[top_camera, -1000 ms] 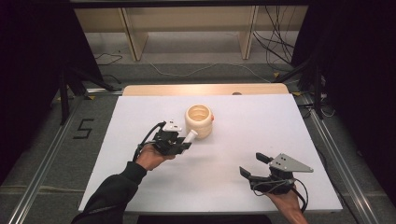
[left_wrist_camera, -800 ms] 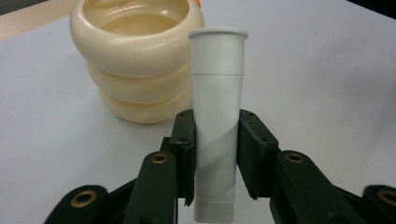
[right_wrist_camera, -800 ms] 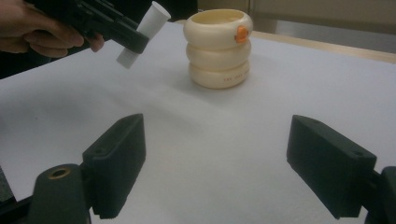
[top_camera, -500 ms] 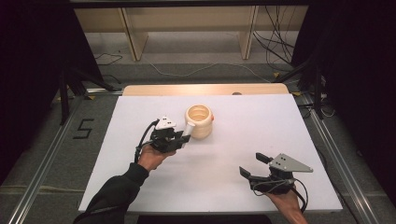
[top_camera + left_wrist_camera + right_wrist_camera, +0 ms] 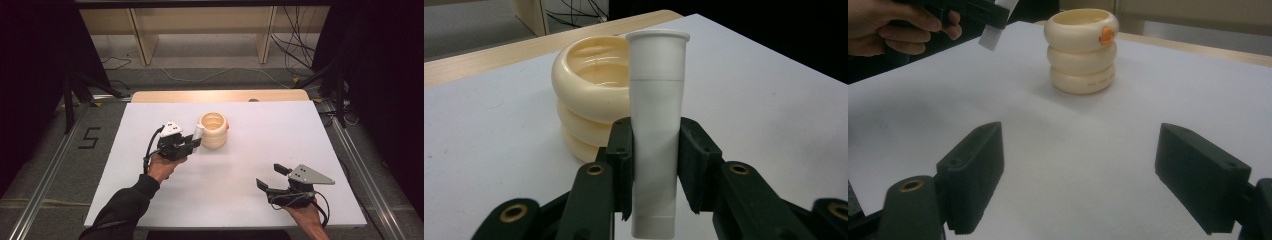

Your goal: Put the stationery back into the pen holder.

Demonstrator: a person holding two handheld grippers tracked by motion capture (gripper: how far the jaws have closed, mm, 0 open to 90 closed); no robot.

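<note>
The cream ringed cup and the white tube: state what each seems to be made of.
Cup: likely moulded plastic. The surface is smooth and glossy with soft highlights, three rounded rings in one even cream colour, and an orange tab at the rim.

Tube: probably plastic too. It is matte, opaque white, with a flared lip and a faint seam line near the top. The left tool clamps it without denting it, so it looks rigid.

White table top [image 5: 320,150], wooden shelf legs [image 5: 142,40], floor cables [image 5: 295,50], floor mark "5" [image 5: 90,138]
</note>
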